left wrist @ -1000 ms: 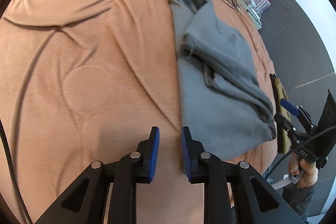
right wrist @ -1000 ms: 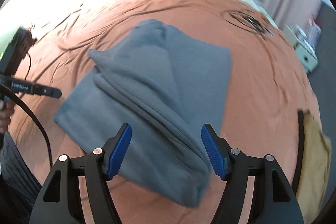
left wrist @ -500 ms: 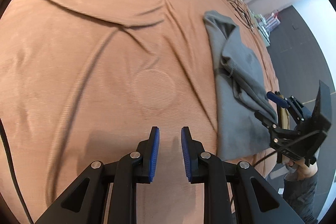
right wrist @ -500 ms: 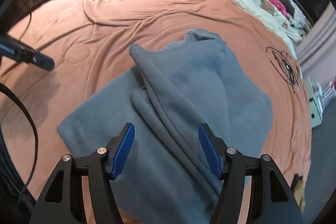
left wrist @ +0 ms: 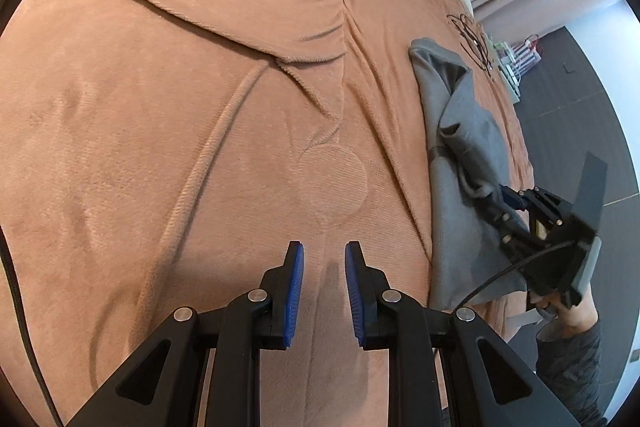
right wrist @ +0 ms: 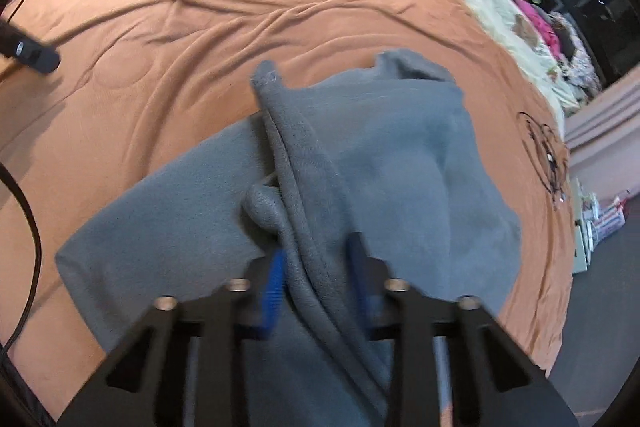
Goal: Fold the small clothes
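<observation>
Motion blur smears the right gripper (right wrist: 316, 267) and its blue ribbed pads (right wrist: 274, 287), so whether they press the thick rolled fold of the grey fleece garment (right wrist: 400, 167) cannot be told. The garment's near edge is hidden behind the gripper's black frame. The person's hand (left wrist: 568, 307) is mostly covered. Small cluttered items on the floor (right wrist: 600, 219) are unreadable.

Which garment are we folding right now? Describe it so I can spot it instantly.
Look at the wide orange-brown bedspread. Near its edge lies a grey fleece garment, partly folded. It is the only grey cloth there, and the right gripper is closing on its thick fold.
</observation>
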